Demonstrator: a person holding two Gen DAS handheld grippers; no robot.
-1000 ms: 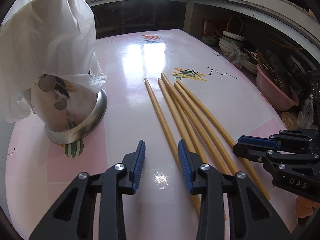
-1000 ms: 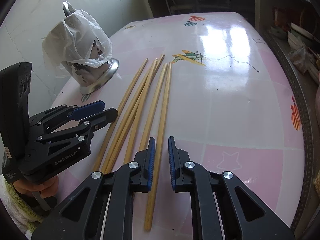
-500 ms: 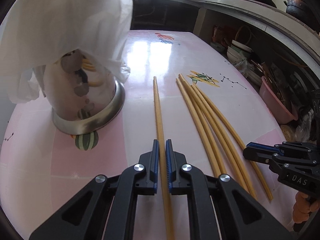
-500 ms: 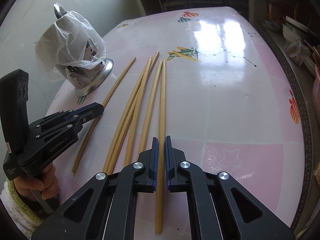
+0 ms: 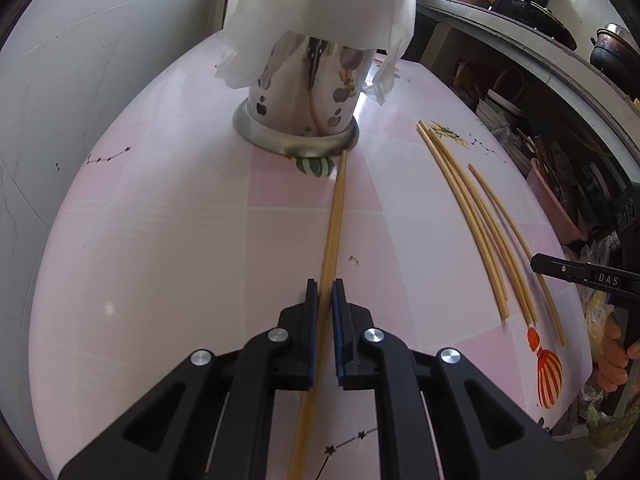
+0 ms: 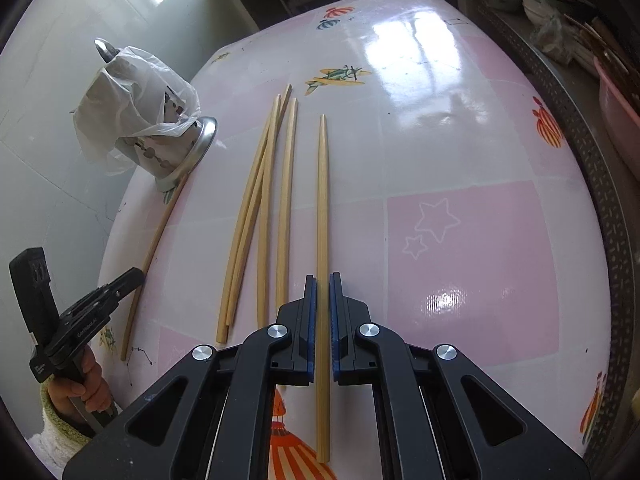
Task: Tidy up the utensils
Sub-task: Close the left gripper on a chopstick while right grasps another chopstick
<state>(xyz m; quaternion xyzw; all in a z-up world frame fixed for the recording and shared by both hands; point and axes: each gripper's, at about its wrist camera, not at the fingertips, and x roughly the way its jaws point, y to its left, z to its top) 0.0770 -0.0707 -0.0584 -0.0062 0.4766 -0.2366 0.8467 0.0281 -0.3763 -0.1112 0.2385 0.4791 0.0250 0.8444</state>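
At the upper left of the right wrist view stands a steel utensil holder draped in white plastic bag (image 6: 156,136), on a glossy pink-and-white table (image 6: 460,240). Below it, at the left edge, the left gripper (image 6: 136,276) pinches a pale bamboo chopstick (image 5: 335,216); the left wrist view shows its blue pads pressed on the stick, whose far tip lies at the holder's flared base rim. Centre frame, four loose bamboo chopsticks (image 6: 264,208) lie fanned side by side. Just to their right, the right gripper (image 6: 322,308) is clamped on a single bamboo chopstick (image 6: 322,200), long axis running straight up the frame, thin tip pointing away.

Both sticks seem destined for the holder. Each would likely need lifting clear, tilting toward upright and lowering through the bag's opening, which neither view shows. A firm pinch near mid-length should limit swivelling.
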